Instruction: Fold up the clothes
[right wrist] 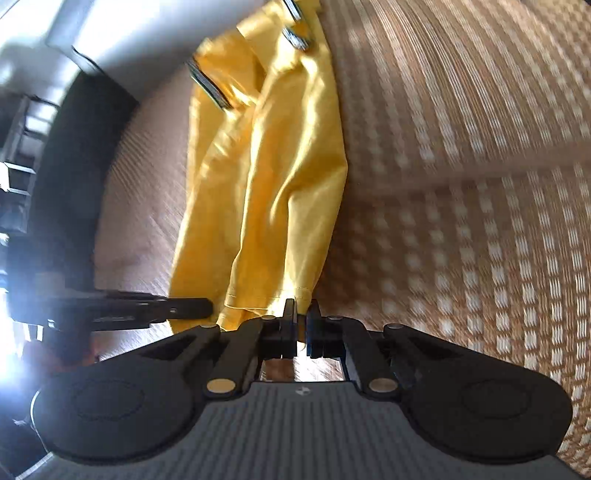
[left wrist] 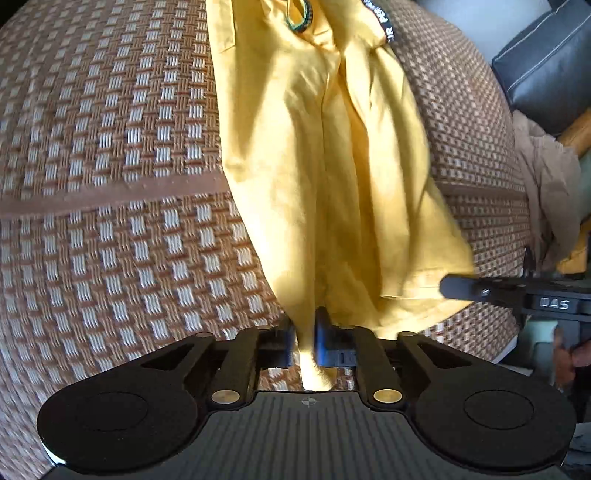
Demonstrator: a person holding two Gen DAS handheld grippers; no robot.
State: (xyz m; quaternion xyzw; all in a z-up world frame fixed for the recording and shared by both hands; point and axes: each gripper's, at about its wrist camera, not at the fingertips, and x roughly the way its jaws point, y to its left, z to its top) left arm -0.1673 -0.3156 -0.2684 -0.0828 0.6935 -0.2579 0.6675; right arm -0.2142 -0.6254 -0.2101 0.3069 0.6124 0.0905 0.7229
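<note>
My left tongs [left wrist: 304,341] and right tongs [right wrist: 301,325] both pinch the yellow shirt [left wrist: 332,166]; the right tongs read "DAS".

You are looking at a woven mat [left wrist: 110,155] in brown and cream checks, spreading across nearly the whole surface, with a plain brown band [left wrist: 110,197] running across it. At the upper right of the left wrist view, a dark leather cushion [left wrist: 546,70] with pale stitching is sitting beyond the mat's edge, and a crumpled beige cloth [left wrist: 550,184] is lying just below it. In the right wrist view, the mat [right wrist: 461,184] is blurring into streaks, and a pale grey-white surface [right wrist: 122,33] is glaring at the upper left.
</note>
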